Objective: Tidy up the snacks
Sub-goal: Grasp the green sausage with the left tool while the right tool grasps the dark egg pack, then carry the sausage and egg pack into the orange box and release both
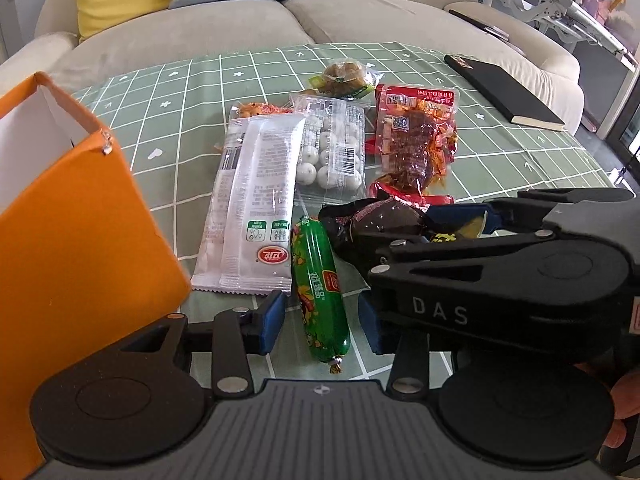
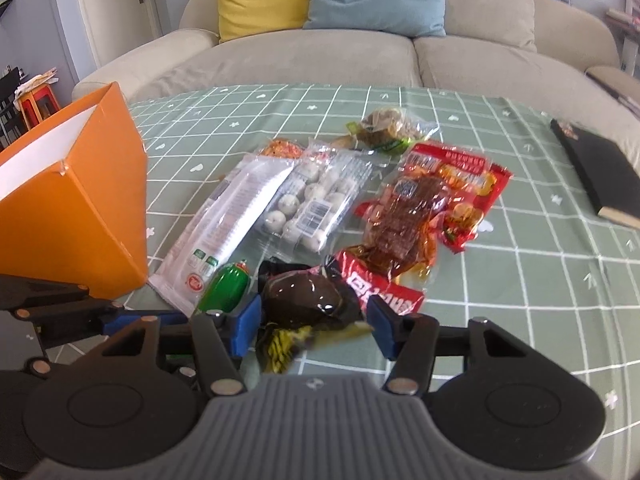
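Observation:
Several snack packs lie in a pile on the green checked tablecloth [image 1: 180, 92]. My left gripper [image 1: 322, 322] is open, its blue pads on either side of a green sausage [image 1: 318, 288], not touching it. My right gripper [image 2: 312, 322] is open around a dark brown vacuum pack [image 2: 308, 300] with a yellow and black end; it also shows in the left wrist view [image 1: 380, 220]. A white long pack [image 1: 256, 200], a clear pack of white balls [image 1: 336, 152] and a red meat pack [image 1: 416, 136] lie behind. An orange paper bag [image 1: 80, 220] stands open at the left.
A black notebook [image 1: 504, 92] lies at the table's far right. A small pack of brown snacks [image 1: 344, 76] and an orange pack [image 1: 256, 110] lie at the back of the pile. A beige sofa [image 1: 240, 28] with yellow and blue cushions stands behind the table.

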{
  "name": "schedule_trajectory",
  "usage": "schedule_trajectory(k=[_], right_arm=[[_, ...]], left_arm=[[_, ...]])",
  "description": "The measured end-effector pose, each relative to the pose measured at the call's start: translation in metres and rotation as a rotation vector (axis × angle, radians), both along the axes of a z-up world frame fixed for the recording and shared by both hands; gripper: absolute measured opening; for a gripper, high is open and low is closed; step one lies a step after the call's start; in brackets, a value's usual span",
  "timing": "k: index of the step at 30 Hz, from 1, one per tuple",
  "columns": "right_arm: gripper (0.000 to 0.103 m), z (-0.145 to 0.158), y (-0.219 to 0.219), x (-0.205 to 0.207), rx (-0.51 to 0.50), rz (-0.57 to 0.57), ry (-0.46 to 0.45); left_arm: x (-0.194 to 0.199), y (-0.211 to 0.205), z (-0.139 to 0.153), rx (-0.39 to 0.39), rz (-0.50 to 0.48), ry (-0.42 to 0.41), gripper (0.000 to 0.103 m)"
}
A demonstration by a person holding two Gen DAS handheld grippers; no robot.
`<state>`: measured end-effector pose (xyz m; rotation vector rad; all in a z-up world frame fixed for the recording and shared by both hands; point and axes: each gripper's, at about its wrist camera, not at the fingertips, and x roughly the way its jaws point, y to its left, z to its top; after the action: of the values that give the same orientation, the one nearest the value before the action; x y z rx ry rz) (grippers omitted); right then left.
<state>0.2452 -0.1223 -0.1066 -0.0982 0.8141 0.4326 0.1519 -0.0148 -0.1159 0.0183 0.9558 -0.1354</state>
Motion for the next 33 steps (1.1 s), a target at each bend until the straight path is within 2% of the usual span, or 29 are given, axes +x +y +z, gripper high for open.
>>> schedule_trajectory(k=[7,20,33], right_arm=[[0.053,-0.002,-0.001,0.001,0.008,-0.002,0.009],[0.05,0.007,-0.013,-0.01,0.012,-0.025,0.025],[0.05,0.043,-0.033,-0.044,0.042,-0.063,-0.049]], left_arm=[[0.002,-0.004,0.0,0.016,-0.018,-0.005,0.029],[-0.011,-0.004,0.003,-0.007,-0.047,-0.005,0.026],[-0.038,-0.004,0.03,0.004,-0.035,-0.072,0.024]])
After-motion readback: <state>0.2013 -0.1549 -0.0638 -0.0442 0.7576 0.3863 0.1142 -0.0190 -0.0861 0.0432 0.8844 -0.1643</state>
